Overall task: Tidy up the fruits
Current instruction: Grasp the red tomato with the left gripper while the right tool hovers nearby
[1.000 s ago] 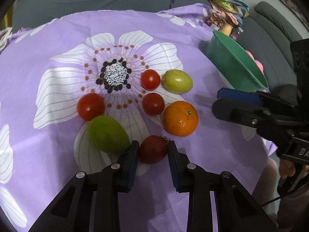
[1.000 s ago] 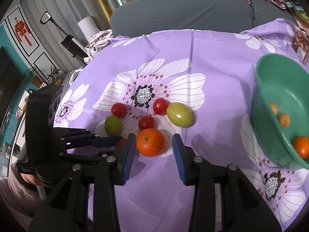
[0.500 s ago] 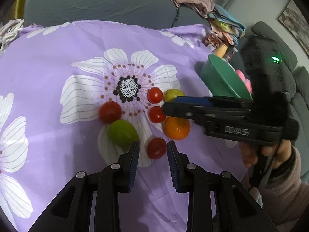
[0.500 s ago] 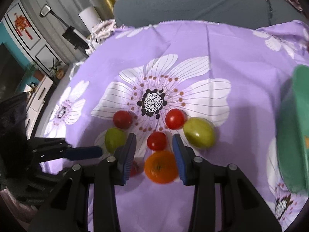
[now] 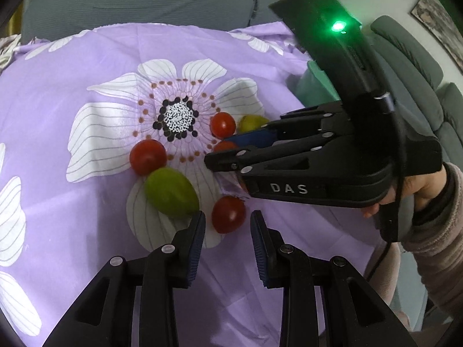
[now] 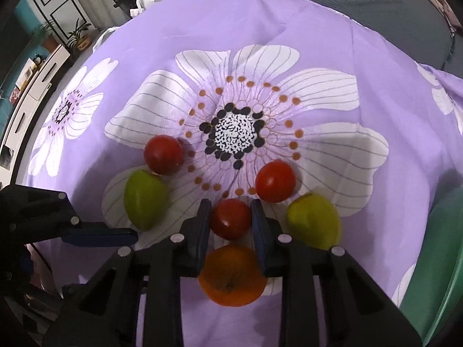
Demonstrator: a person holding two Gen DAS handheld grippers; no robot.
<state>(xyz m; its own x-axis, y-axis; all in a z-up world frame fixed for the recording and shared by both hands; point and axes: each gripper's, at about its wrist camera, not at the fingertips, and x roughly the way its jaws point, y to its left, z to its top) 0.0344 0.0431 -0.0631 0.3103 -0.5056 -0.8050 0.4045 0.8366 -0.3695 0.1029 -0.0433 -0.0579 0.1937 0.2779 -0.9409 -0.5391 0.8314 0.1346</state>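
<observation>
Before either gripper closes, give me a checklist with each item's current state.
1. Right gripper open around the red tomato: ok.
2. Orange clear of the right fingers: not ok, it lies under them.
3. Left gripper open, lined up on the dark red tomato: ok.
4. Green fruit clear of the left finger: cannot tell.
5. Green bowl within view for drop-off: ok.

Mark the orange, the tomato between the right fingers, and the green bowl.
orange (image 6: 231, 277), right wrist view, top skin.
tomato (image 6: 230, 218), right wrist view, its middle.
green bowl (image 6: 442, 263), right wrist view, outer wall by the rim.
</observation>
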